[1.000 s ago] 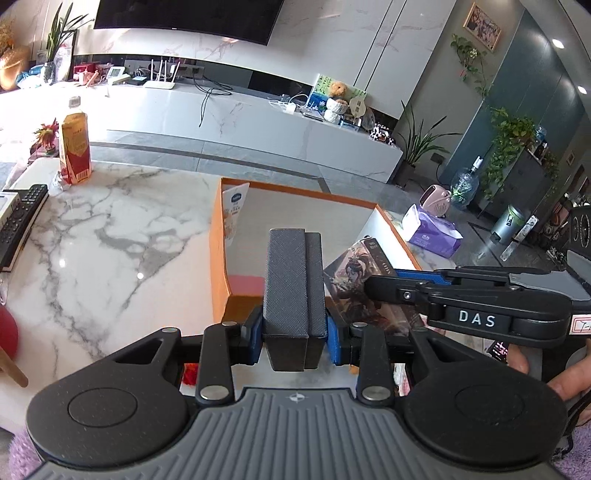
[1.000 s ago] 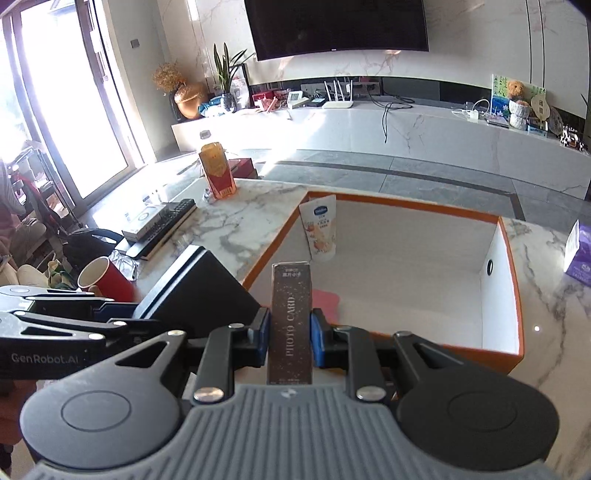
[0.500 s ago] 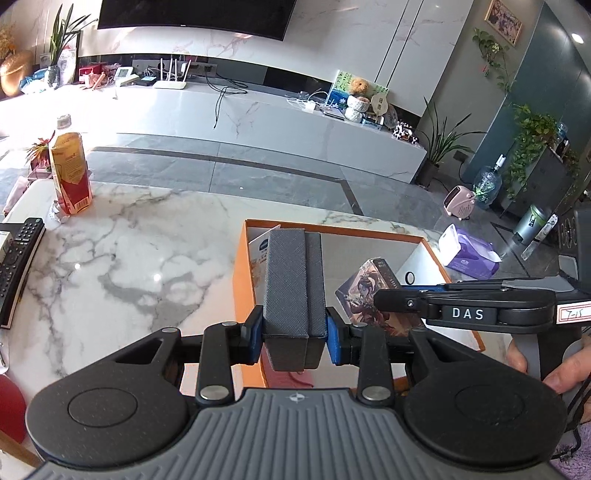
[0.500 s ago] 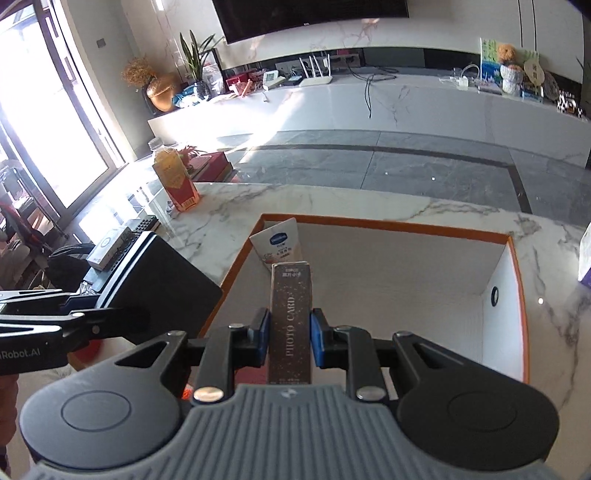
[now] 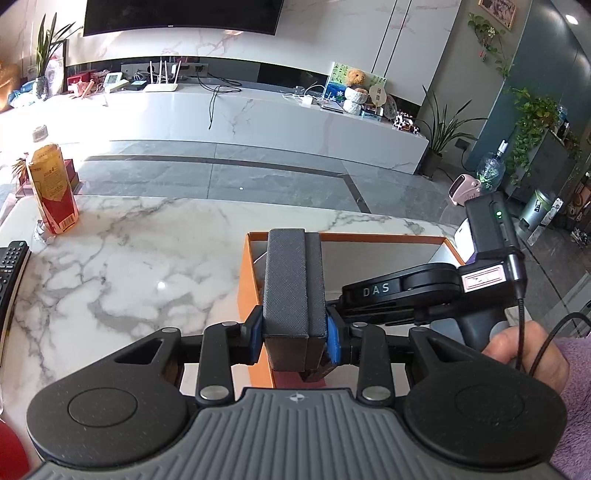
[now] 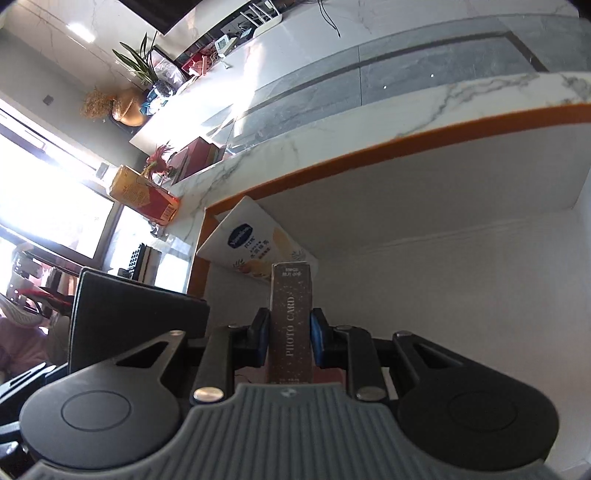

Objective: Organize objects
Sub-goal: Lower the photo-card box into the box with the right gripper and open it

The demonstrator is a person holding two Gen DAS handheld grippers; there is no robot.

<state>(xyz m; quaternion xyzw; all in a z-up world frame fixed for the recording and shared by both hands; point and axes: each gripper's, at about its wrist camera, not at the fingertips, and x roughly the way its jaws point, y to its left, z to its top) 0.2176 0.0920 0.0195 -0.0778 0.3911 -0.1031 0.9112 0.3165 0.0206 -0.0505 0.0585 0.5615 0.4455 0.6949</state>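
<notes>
Left gripper (image 5: 294, 328): gripping dark textured case (image 5: 291, 284) at orange box (image 5: 248, 280) wall.
Right gripper (image 6: 290, 338): clamping photo card pack (image 6: 290, 321) inside box, by Vaseline packet (image 6: 251, 242).

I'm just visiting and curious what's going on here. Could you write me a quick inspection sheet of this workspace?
Surface: white marble table.
Job's things: orange box, white inside; Vaseline pack leaning in its corner.
Clutter: drink bottle, remote control.
Grippers: left gripper clamps a dark grey case; right gripper clamps a photo card box inside the orange box.
Cables: black cable by the hand.
Surroundings: TV, potted plants.
</notes>
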